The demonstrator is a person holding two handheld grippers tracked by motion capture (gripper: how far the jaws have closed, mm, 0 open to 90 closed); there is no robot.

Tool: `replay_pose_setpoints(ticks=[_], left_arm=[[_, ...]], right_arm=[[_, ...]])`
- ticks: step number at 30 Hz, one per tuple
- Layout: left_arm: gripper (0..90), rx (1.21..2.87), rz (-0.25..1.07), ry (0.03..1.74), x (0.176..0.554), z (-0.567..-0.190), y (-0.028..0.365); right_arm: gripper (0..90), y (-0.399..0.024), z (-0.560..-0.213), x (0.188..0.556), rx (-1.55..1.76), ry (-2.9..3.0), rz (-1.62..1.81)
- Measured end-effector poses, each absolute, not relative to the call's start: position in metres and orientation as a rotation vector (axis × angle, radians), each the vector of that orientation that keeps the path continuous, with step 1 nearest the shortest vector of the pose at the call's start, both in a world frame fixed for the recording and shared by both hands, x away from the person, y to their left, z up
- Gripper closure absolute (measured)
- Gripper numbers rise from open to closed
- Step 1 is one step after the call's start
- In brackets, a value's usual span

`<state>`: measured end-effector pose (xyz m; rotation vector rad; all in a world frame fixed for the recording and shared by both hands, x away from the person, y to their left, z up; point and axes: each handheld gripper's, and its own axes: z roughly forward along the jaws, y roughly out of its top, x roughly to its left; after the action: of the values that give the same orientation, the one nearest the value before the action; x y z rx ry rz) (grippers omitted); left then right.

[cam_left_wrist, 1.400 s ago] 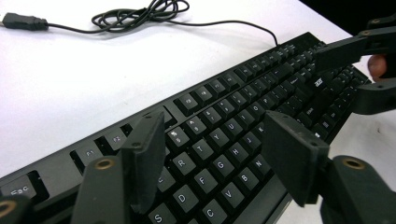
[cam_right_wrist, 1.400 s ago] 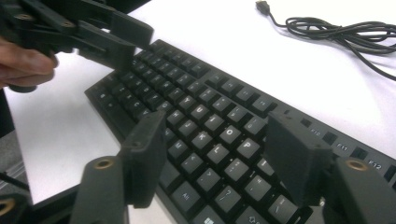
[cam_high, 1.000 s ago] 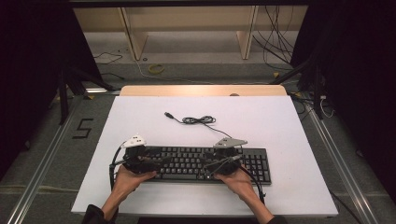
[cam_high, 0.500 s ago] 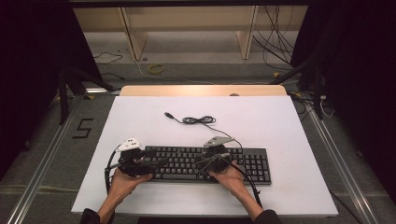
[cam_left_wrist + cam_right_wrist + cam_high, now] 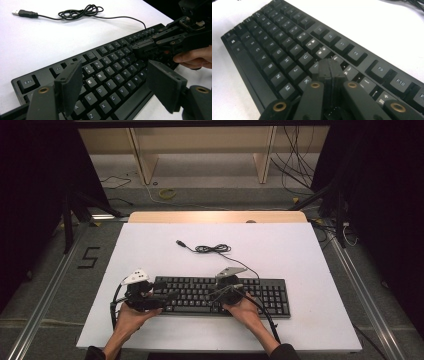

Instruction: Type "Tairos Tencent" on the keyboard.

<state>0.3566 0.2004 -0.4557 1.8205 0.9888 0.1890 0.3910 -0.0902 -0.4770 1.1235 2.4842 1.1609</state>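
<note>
The white table [image 5: 300, 270] carries a black keyboard [image 5: 260, 295] near its front edge, long axis running left to right across the person's front, key rows facing the person, its cable [image 5: 212, 249] coiled behind and unplugged. Since 1 second ago the right gripper [image 5: 231, 290] has slid leftward along the keys and its 2 jaws have pressed together on nothing, tip over the middle keys, likely to press 1. The left gripper [image 5: 162, 295] stays spread at the keyboard's left end, jaws just opened slightly further, empty.
</note>
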Motion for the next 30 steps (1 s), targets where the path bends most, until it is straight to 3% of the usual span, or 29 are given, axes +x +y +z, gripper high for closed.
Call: replay_pose_setpoints(ticks=[12,16,22,30], left_arm=[[29.6,1.827,0.193,1.0,0.358,-0.457,0.201],[29.9,1.827,0.196,1.005,0.359,-0.458,0.202],[32.8,1.839,0.209,1.018,0.361,-0.458,0.202],[45.5,1.885,0.226,1.035,0.363,-0.459,0.201]], right_arm=[[90.0,-0.092,-0.475,0.388,1.158,2.462,1.182],[86.0,-0.096,-0.469,0.385,1.157,2.437,1.231],[78.1,-0.104,-0.458,0.379,1.137,2.404,1.312],[59.2,-0.11,-0.452,0.374,1.123,2.393,1.368]])
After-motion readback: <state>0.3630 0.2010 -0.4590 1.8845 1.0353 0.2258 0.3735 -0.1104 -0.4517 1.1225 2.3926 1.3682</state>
